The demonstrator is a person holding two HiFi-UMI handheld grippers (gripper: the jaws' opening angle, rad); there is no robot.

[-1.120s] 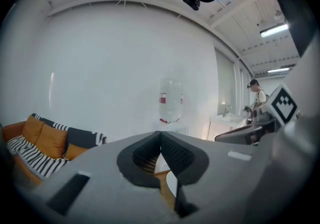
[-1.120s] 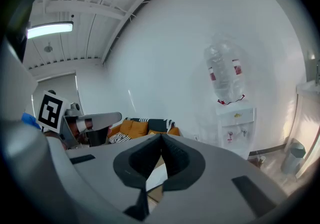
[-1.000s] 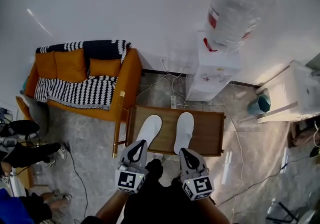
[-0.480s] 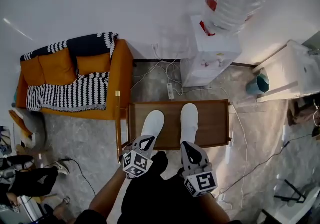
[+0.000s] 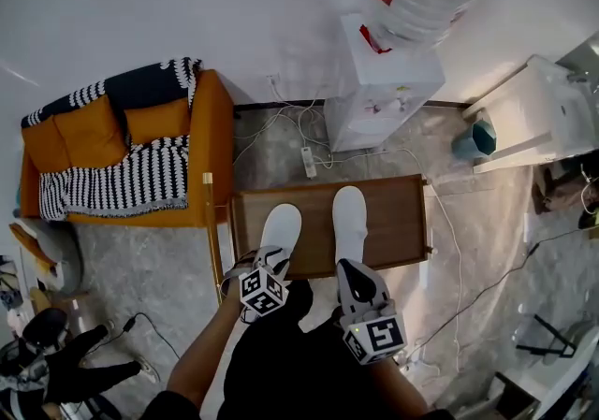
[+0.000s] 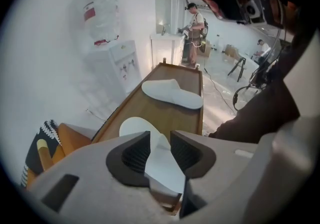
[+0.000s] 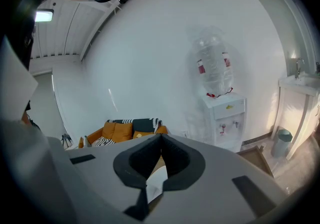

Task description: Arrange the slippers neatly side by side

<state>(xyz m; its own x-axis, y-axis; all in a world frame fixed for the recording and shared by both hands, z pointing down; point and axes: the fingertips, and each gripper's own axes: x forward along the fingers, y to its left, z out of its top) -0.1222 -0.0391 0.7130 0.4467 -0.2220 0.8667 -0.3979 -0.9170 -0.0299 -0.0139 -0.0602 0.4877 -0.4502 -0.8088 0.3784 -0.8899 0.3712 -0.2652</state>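
Left gripper (image 5: pixel 270 257) has dropped from beside the right one to the near end of the left slipper (image 5: pixel 282 226), rolling as it came. Its fingers (image 6: pixel 131 154) have just been opening and now stand apart, with the slipper's heel between them and not yet pinched. The right gripper (image 5: pixel 354 270) has barely shifted. It hangs over the near edge of the worktop (image 5: pixel 398 222), just short of the right slipper (image 5: pixel 348 220), with its fingers closed on nothing.

Both slippers lie sole-down on the wooden worktop, near each other but not touching. The right one runs straight away from the person. The left one leans its toe toward the other and sits a little nearer the front edge.

They look like thin, white disposable slippers, so probably very light, soft and floppy. The flat sole would likely sag if lifted by one end and would slide easily on the smooth wood. The heel edge seems the best place to pinch, so the slipper can be dragged or swung round flat.

Count: two slippers, two grippers, one worktop.
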